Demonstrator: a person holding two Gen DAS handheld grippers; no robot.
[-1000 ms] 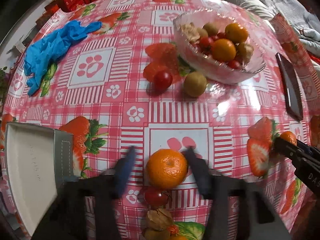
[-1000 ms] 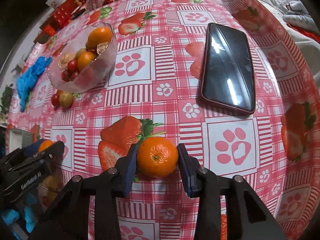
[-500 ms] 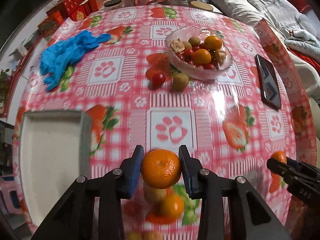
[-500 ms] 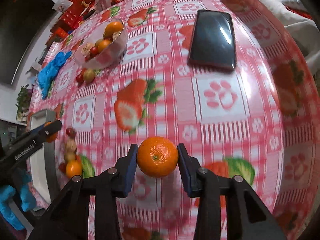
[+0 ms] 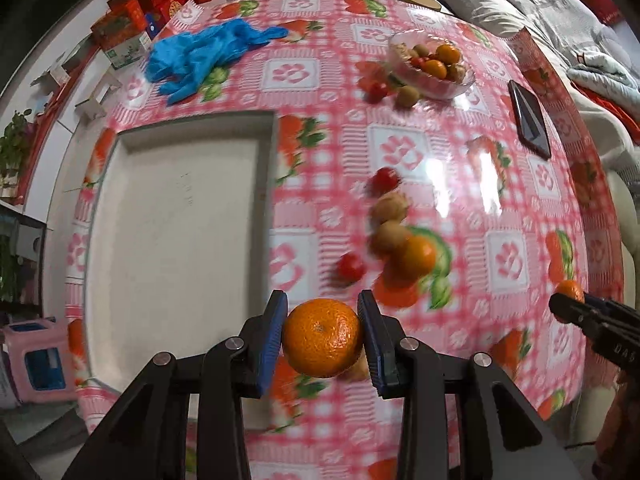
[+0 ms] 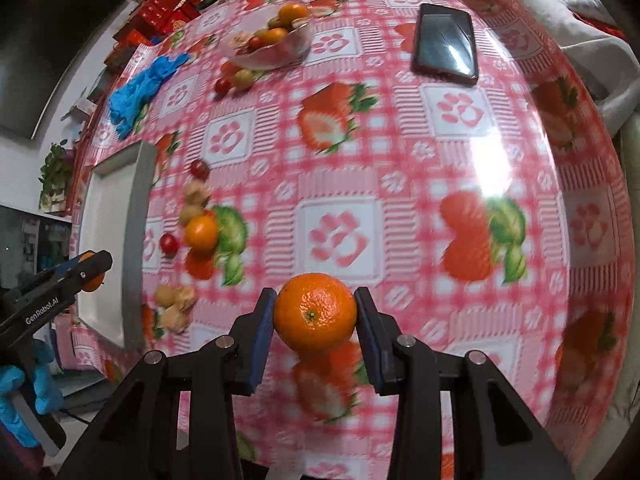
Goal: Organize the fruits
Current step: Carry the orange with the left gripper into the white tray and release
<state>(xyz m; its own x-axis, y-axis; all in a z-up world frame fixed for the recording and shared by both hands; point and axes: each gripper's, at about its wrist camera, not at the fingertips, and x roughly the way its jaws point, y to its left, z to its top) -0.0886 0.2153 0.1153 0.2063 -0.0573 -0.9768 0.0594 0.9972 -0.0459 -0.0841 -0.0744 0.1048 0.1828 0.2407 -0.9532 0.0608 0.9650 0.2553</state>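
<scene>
My left gripper [image 5: 322, 336] is shut on a mandarin orange [image 5: 322, 337] and holds it high above the table, beside the near right corner of the white tray [image 5: 176, 216]. My right gripper [image 6: 315, 313] is shut on a second mandarin [image 6: 315, 312], also lifted above the tablecloth. Each gripper shows in the other's view: the right gripper at the right edge of the left wrist view [image 5: 568, 300], the left gripper at the left edge of the right wrist view [image 6: 94, 270]. Loose on the cloth lie another orange [image 5: 414, 257], cherry tomatoes [image 5: 350, 267], a kiwi [image 5: 387, 236] and a walnut [image 5: 390, 208].
A glass bowl [image 5: 432, 65] with mixed fruit stands at the far side, with a tomato [image 5: 376, 92] and a kiwi [image 5: 407, 96] in front of it. A black phone [image 5: 529, 118] lies far right. Blue gloves [image 5: 200, 58] lie far left. Red boxes line the back edge.
Both grippers have closed on their mandarins and lifted them well above the table. The left one has swung left, bringing the white tray into fuller view.
</scene>
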